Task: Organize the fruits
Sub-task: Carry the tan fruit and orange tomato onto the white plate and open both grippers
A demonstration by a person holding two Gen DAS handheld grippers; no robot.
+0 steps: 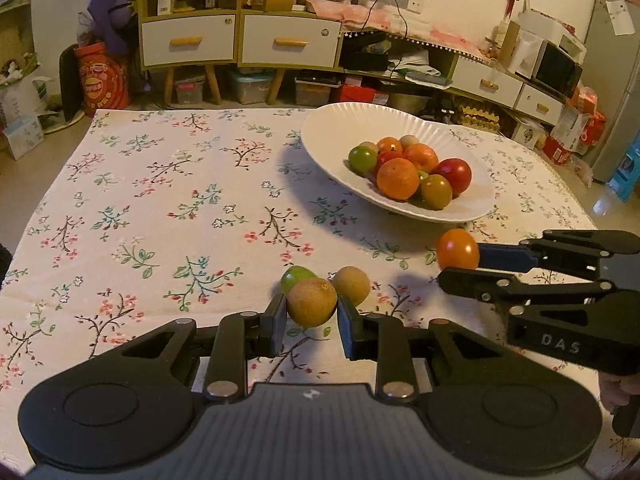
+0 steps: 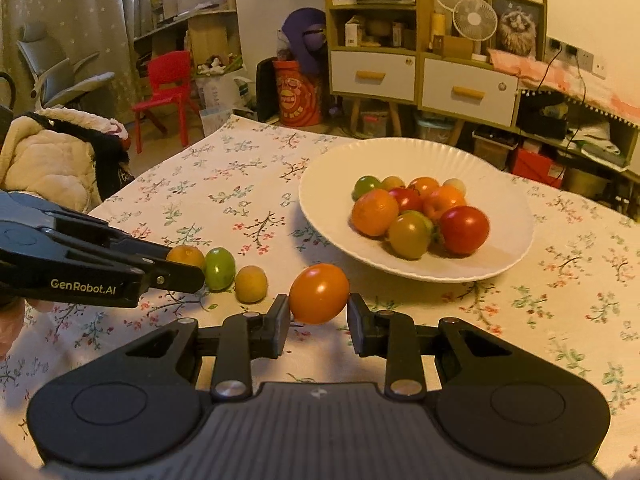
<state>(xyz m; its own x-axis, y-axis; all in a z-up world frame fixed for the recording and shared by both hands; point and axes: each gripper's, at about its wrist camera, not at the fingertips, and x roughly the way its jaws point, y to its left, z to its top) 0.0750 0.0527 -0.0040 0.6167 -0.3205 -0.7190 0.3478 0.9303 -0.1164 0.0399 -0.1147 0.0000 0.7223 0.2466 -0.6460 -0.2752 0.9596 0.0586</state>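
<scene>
Tablecloth (image 1: pixel 168 200): matt floral cloth. Plate (image 2: pixel 320 200): glossy white, ribbed rim. Orange tomato (image 2: pixel 319 293) smooth and shiny; brown fruit (image 1: pixel 312 302) dull, rough-skinned.

A lived-in home, plainly: a table under a floral-print cloth (image 2: pixel 248 200), an olive-framed wooden cabinet with white drawers (image 2: pixel 416 76), a framed cat portrait (image 2: pixel 516 24), two small white desk fans (image 2: pixel 464 4), a red plastic child's chair (image 2: pixel 166 88), clutter everywhere.
</scene>
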